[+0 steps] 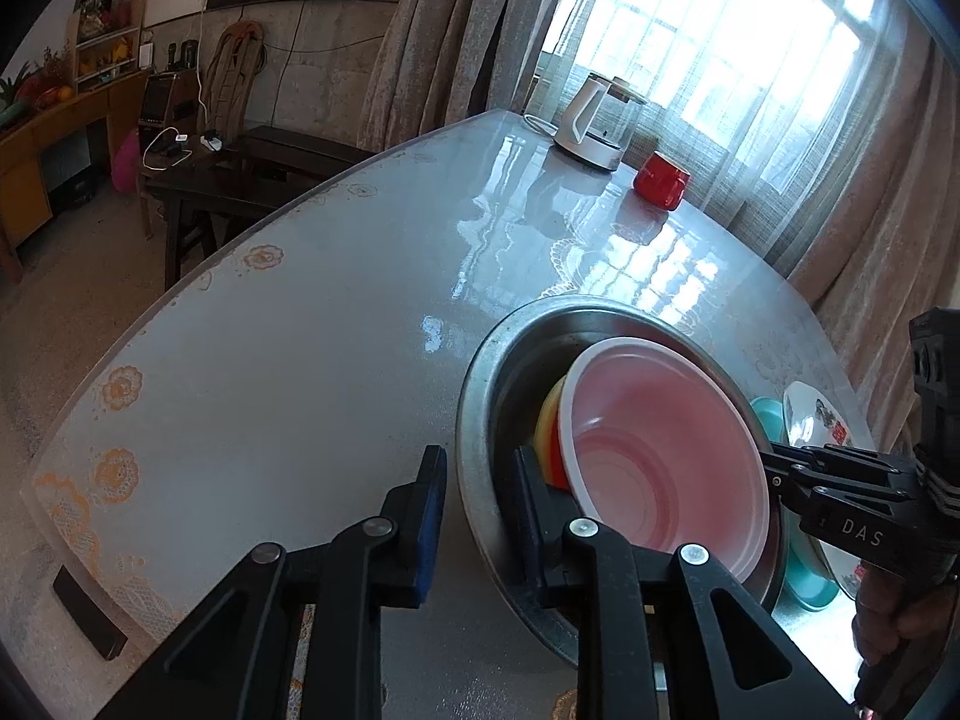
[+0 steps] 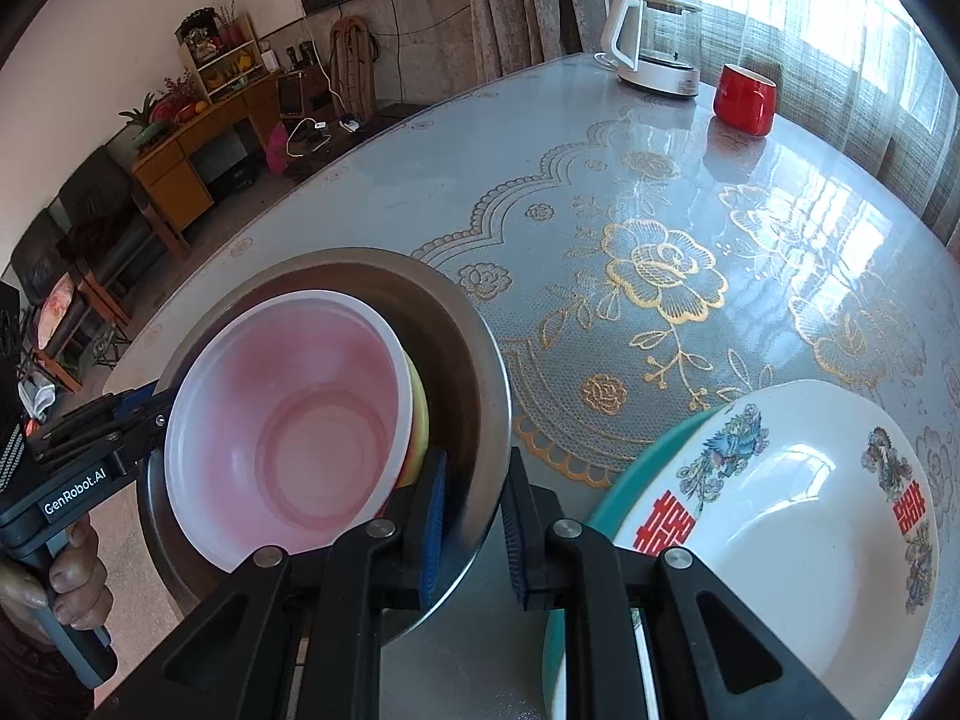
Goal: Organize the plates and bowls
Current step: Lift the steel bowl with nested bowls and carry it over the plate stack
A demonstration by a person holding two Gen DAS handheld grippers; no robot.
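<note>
Landmark: the wide round stainless-steel basin [image 1: 480, 414] [image 2: 480, 372] stands on the bench [image 1: 270, 360] [image 2: 600, 192], which is covered by a glossy grey cloth with gold flowers.
Inside the basin: a pink translucent plastic bowl with a white rim [image 1: 660, 456] [image 2: 300, 426] leans tilted, and behind it, against the basin wall, lie a yellow and a red dish [image 1: 549, 432] [image 2: 417, 426] of which only the edges show.
Left gripper [image 1: 477, 492] [image 2: 141, 405]: its jaws straddle the basin's near rim, one blue-padded finger outside and one inside, clamped on the rim; from the right wrist view the tips meet the rim on the basin's far left side.
Right gripper [image 2: 474, 510] [image 1: 774, 468]: its jaws are pinched on the opposite rim of the basin, one finger inside next to the yellow dish, one outside.
Right of the basin: a white ceramic plate with red characters and painted figures [image 2: 798, 516] [image 1: 810, 414] rests on a teal plate [image 2: 630, 468] [image 1: 771, 414], just beside the basin.
Beyond the basin: a red mug [image 1: 660, 180] [image 2: 744, 99] and a white electric kettle with a glass body [image 1: 594, 120] [image 2: 654, 42] stand well apart from it, near the curtained window.
Hands: a hand [image 2: 66, 576] grips the left gripper's handle.
</note>
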